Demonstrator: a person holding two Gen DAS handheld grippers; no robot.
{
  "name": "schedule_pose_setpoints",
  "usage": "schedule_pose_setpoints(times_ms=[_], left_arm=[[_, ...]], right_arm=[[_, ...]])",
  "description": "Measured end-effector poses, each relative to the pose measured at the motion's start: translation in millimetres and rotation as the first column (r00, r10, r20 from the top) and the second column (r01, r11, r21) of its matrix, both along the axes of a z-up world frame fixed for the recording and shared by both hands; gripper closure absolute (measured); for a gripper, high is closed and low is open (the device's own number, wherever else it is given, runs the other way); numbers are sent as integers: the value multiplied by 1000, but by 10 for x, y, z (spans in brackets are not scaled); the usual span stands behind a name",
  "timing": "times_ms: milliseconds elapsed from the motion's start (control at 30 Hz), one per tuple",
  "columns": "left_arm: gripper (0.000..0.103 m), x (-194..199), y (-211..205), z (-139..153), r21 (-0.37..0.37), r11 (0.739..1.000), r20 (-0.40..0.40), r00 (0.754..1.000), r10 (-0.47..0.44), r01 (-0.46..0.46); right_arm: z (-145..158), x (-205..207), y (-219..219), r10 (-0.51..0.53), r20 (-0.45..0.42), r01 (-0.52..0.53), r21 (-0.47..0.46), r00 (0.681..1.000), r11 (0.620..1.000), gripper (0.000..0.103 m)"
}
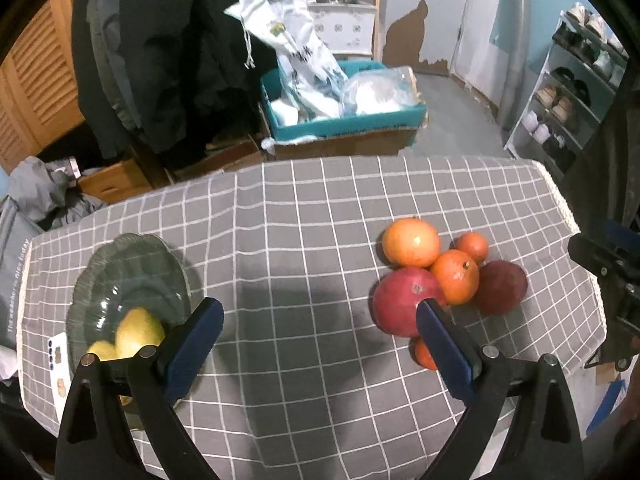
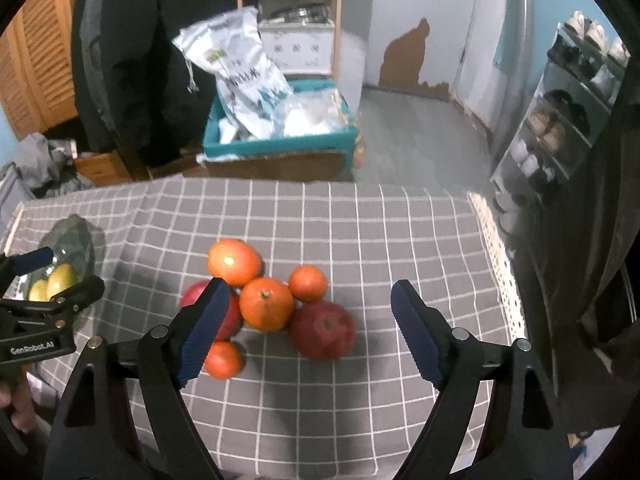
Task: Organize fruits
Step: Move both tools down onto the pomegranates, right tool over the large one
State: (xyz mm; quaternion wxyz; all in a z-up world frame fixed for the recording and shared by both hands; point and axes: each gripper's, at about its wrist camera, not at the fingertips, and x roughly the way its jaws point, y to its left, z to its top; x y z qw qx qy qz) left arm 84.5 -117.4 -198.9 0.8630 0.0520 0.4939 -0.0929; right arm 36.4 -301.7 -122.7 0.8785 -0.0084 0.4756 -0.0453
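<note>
A green glass plate (image 1: 132,268) sits at the table's left with two yellow lemons (image 1: 138,332) in it; it also shows in the right wrist view (image 2: 74,236). A cluster of fruit lies to the right: a large orange (image 1: 410,242), a medium orange (image 1: 456,276), small oranges (image 1: 473,247), and two red pomegranates (image 1: 404,300) (image 1: 500,288). My left gripper (image 1: 320,332) is open and empty above bare cloth between plate and fruit. My right gripper (image 2: 310,312) is open and empty, hovering over the cluster near the medium orange (image 2: 266,304) and dark pomegranate (image 2: 322,330).
The table carries a grey checked cloth (image 1: 300,220). Beyond its far edge stand a teal box with white bags (image 1: 340,108), dark hanging clothes, wooden boxes, and a shoe rack (image 1: 568,92) at the right. The left gripper's body (image 2: 36,320) shows at the right wrist view's left edge.
</note>
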Motion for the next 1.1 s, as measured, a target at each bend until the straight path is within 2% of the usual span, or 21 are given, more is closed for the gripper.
schedule_pose_setpoints(times_ms=[267,433,667,867,1100], left_arm=[[5,72,-111,-302,-2,1000,-66,998,-14,14],[5,113,-166,-453,8,1000,-97,995,-20,21],[5,160,-237,-645,13,999,-136,990,-32,35],[5,189,-316,-732,1,999,-156,986,-51,52],[5,227,-419,-807,-13,997,-176,982,-74,72]], right_arm=[[-415,98,-94,-6,-114,8,22,994,1000,20],[-709,177,-162,-7,-188,20,67,982,998,20],[-1071,296,-254,-5,-273,27,77,962,997,20],[-1329,366,-270,13,-322,15,84,947,996,20],[-1470,376,-290,19,-335,15,98,942,995,20]])
